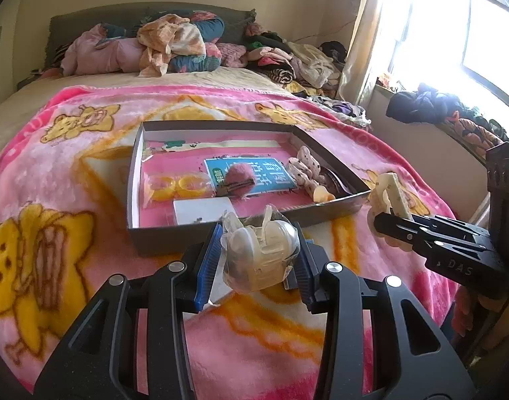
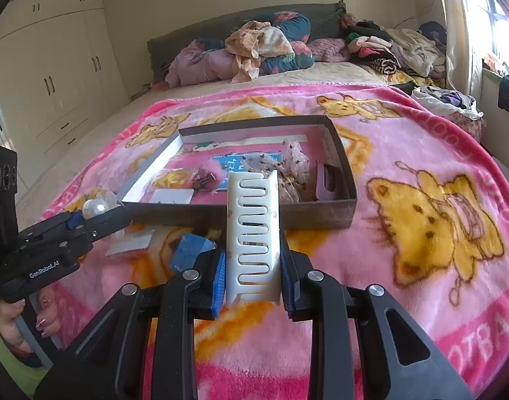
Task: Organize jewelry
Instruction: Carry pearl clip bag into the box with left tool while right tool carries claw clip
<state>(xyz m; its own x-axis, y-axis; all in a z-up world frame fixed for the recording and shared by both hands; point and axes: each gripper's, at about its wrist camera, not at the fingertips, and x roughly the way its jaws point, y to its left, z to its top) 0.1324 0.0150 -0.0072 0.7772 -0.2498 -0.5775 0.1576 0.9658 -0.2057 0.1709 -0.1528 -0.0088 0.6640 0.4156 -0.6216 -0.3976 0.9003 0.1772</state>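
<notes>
Box (image 1: 139, 180) part-filled | my left gripper (image 1: 259, 253) clamps bagged clear hair clip (image 1: 261, 250) | my right gripper (image 2: 252, 270) clamps white comb clip (image 2: 252, 233) (both pending) | blue scrap (image 2: 189, 250) left on blanket (image 2: 404, 266)

Clear bagged hair clip (image 1: 259, 250) held above blanket; white hair claw (image 2: 253, 233) upright before tray (image 2: 241, 213).

Shallow box (image 1: 136, 200) sits on blanket (image 1: 71, 173) mid-bed, clothes pile (image 1: 174, 43) behind it. In box: rings packet (image 1: 174, 185) left, pompom clip (image 1: 239, 176) centre on card, scrunchie (image 1: 304, 166) right. Before the box, left gripper (image 1: 259, 256) holds bagged clip (image 1: 259, 250); right gripper (image 2: 252, 278) holds comb clip (image 2: 252, 233).
</notes>
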